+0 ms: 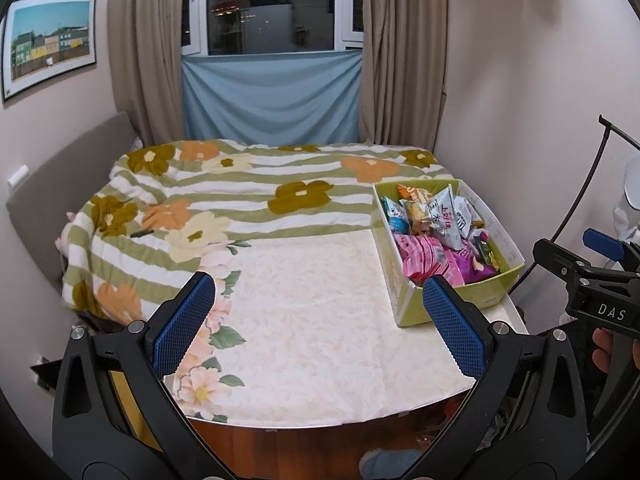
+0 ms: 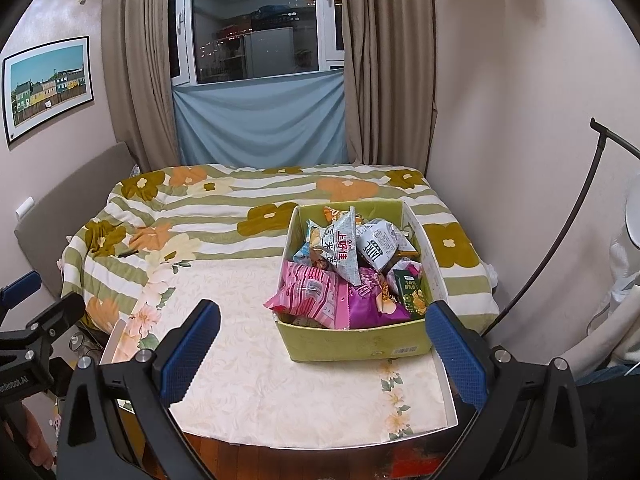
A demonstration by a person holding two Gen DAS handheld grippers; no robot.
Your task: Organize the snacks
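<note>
A green cardboard box (image 2: 352,342) full of snack packets stands at the right side of a table with a cream floral cloth (image 2: 260,360); it also shows in the left wrist view (image 1: 412,308). Pink packets (image 2: 308,292), a purple packet (image 2: 368,304), a grey-white packet (image 2: 344,252) and a small green carton (image 2: 412,292) lie piled inside. My left gripper (image 1: 320,324) is open and empty above the table's near edge, left of the box. My right gripper (image 2: 320,348) is open and empty, just in front of the box.
A bed with a green striped flower blanket (image 1: 240,196) lies behind the table. Curtains (image 1: 400,60) and a window are at the back. A black curved stand (image 2: 560,232) is at the right. The wooden floor (image 1: 304,452) shows below the table's edge.
</note>
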